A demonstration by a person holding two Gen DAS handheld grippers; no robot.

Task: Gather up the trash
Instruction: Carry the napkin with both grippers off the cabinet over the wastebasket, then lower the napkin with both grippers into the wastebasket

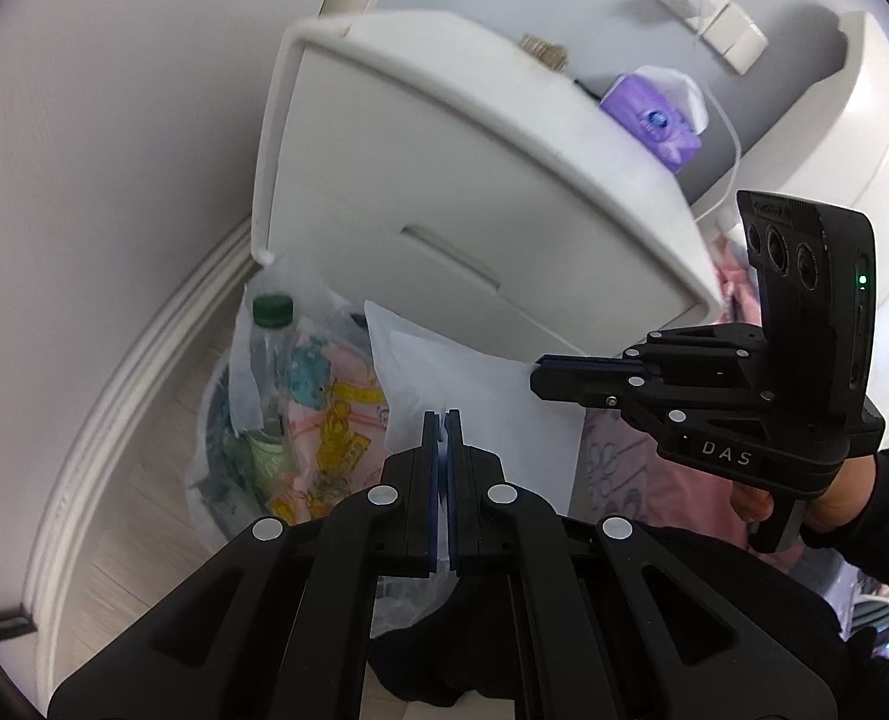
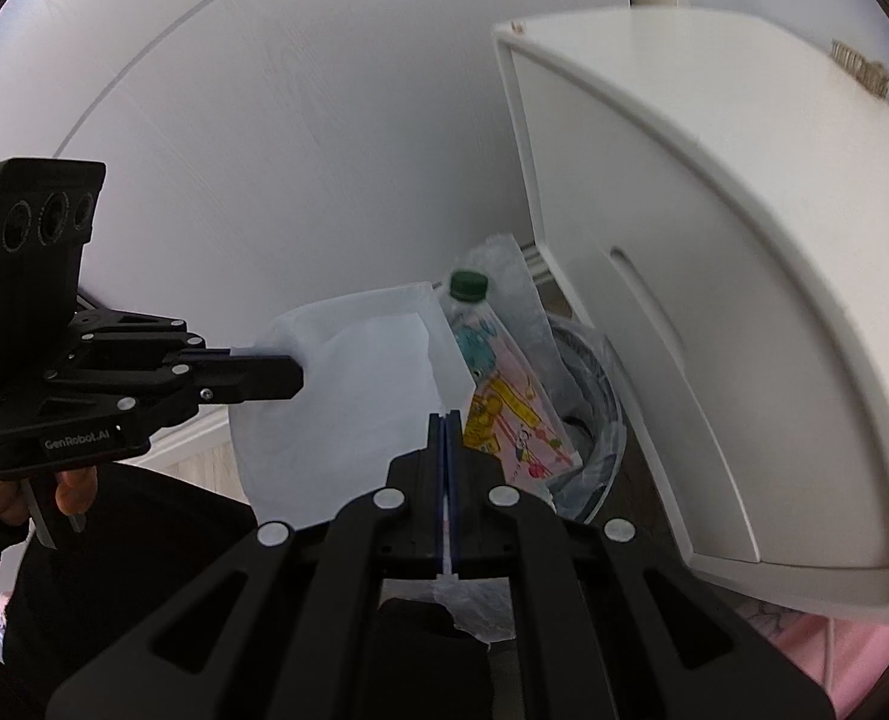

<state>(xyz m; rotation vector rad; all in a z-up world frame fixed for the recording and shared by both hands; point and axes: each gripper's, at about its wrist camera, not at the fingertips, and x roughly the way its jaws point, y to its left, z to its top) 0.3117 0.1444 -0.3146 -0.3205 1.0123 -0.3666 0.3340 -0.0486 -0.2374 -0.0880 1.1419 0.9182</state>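
Note:
A white plastic bag (image 1: 480,396) (image 2: 354,396) hangs stretched between my two grippers. In the left wrist view my left gripper (image 1: 443,417) is shut on one edge of it, and thin film shows between the pads. My right gripper (image 1: 534,376) comes in from the right and pinches the other edge. The right wrist view shows the same grip: right gripper (image 2: 446,420) shut on film, left gripper (image 2: 299,375) on the bag's far side. Behind the bag stands a bin (image 2: 600,372) with a clear liner. It holds a green-capped bottle (image 1: 267,348) (image 2: 474,318) and a pink and yellow wrapper (image 1: 330,420) (image 2: 516,420).
A white bedside cabinet (image 1: 444,180) (image 2: 714,240) with drawers stands close behind the bin. A purple tissue pack (image 1: 654,114) lies on its top. A white wall and skirting board (image 1: 114,390) run along the left. Pink bedding (image 1: 684,480) lies at the right.

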